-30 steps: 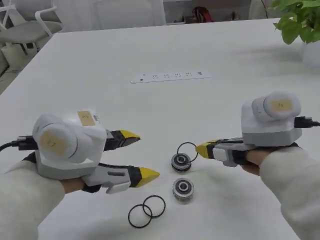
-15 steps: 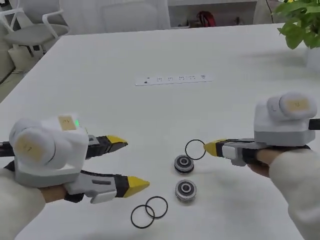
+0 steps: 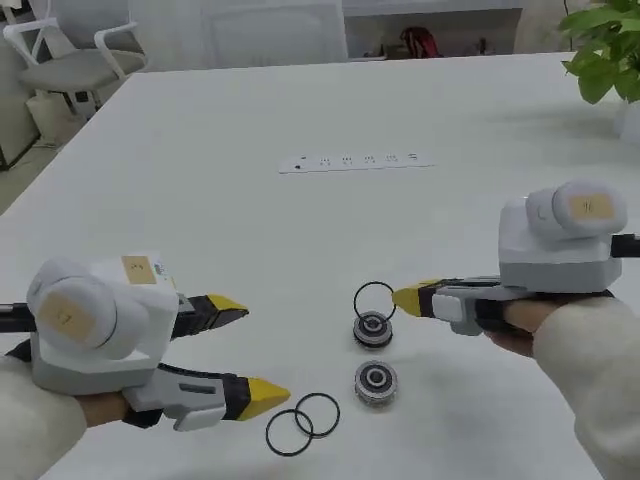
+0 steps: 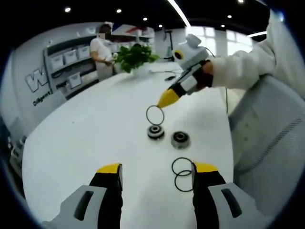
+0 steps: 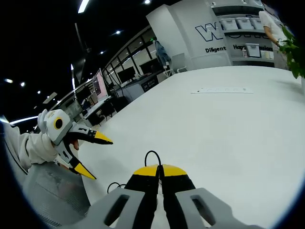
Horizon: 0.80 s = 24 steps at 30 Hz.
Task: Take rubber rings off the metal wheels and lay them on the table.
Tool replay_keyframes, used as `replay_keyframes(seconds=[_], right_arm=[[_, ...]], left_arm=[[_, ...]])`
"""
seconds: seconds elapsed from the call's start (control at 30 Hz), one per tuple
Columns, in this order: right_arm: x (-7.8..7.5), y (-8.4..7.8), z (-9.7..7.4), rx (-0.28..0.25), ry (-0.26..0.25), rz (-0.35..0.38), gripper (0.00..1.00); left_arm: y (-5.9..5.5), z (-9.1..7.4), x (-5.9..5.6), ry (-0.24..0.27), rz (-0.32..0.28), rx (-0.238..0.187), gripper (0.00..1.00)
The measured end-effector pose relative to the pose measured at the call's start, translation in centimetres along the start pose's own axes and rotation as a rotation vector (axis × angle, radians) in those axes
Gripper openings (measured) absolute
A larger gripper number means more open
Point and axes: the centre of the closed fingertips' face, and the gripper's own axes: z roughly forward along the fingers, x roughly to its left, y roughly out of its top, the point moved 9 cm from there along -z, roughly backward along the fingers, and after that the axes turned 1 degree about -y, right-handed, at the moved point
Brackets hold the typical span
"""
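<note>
– How is the left gripper [image 3: 260, 352] held?
– Its jaws are spread wide. Two rubber rings [image 3: 303, 424] are laid on the table [image 3: 300, 230] just beside its near tip.
– And the right gripper [image 3: 405, 297]?
– It is clamped on a third ring [image 3: 374, 301], held just above the far metal wheel [image 3: 373, 328].

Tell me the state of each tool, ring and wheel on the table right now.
Left tool: open, holding nothing.
Right tool: shut on a rubber ring, held upright.
Two loose rings: flat on the table, overlapping.
Far wheel: flat on the table, close to the held ring.
Near wheel: flat on the table.
</note>
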Motion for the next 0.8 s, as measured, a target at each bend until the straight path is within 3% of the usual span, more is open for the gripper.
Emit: replay_keyframes(seconds=[0.53, 0.8], right_arm=[[1.5, 0.3, 0.4, 0.015, 0.052, -0.028, 0.0], [2.6, 0.0, 1.1, 0.054, 0.095, -0.07, 0.0]], left_arm=[[-1.3, 0.7, -0.6, -0.063, -0.037, 0.012, 0.64], [-1.6, 0.9, -0.6, -0.073, -0.048, 0.009, 0.66]])
